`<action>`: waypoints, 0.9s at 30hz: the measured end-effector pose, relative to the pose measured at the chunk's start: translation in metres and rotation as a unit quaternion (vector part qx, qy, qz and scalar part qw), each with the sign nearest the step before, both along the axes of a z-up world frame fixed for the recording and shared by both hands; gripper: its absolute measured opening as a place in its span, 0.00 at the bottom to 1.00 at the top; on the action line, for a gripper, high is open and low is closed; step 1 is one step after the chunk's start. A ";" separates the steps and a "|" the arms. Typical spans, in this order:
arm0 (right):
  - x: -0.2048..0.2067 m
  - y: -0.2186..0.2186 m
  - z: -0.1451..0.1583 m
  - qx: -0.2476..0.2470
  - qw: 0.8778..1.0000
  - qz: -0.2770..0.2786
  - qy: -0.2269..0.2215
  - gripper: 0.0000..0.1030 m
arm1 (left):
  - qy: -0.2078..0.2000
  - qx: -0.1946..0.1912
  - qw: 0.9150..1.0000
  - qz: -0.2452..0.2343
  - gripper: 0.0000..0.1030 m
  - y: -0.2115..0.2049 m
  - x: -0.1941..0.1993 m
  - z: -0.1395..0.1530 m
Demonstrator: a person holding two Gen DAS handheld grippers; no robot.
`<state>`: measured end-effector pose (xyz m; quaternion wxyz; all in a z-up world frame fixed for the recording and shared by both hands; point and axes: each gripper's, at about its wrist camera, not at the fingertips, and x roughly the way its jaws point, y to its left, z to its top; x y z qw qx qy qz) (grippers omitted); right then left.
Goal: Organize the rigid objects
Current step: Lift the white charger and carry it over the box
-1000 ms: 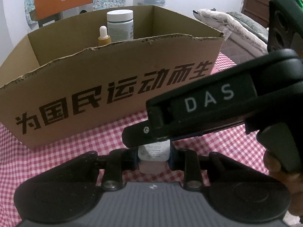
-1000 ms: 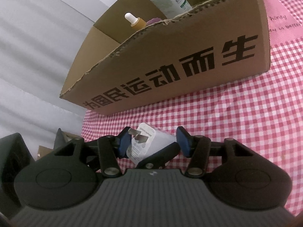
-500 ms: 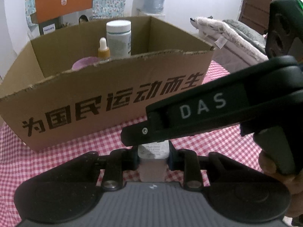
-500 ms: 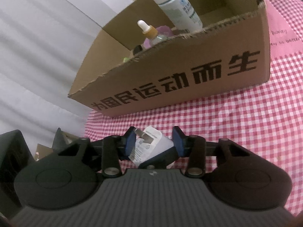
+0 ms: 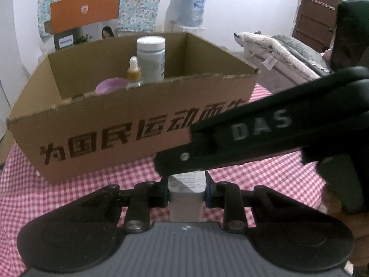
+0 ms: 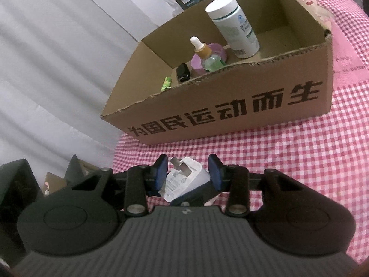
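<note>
- White plastic charger (image 6: 188, 178) is clamped by both grippers in front of the cardboard box (image 6: 230, 106), its metal prongs tilted up towards the box
- Left gripper (image 5: 186, 191) is shut on the charger's sides; the right gripper (image 6: 187, 173) pads press it too, having just closed further
- Its lower body is hidden behind the grippers; label print is unreadable
- Inside the box stand a white bottle (image 6: 233, 26) and a dropper bottle (image 6: 206, 55)
</note>
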<state>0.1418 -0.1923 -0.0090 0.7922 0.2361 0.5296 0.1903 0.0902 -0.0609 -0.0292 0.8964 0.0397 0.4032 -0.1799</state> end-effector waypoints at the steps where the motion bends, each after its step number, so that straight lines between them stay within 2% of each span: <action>1: -0.002 -0.001 -0.001 -0.006 1.000 -0.002 0.002 0.39 | 0.004 -0.003 1.000 0.000 0.27 0.001 0.001 -0.004; 7: -0.011 -0.012 -0.019 -0.002 0.999 -0.024 0.034 0.42 | 0.012 -0.003 1.000 -0.013 0.28 0.001 -0.001 -0.018; 11: -0.017 -0.017 -0.027 0.015 0.998 -0.038 0.045 0.49 | 0.009 0.003 1.000 -0.027 0.28 0.002 -0.001 -0.019; 16: -0.023 -0.017 -0.030 0.041 0.997 -0.042 0.054 0.54 | 0.010 0.026 0.999 -0.033 0.31 0.001 -0.001 -0.023; 27: -0.032 -0.013 -0.028 0.065 0.996 -0.032 0.051 0.54 | 0.018 0.049 0.998 -0.042 0.33 0.001 -0.008 -0.026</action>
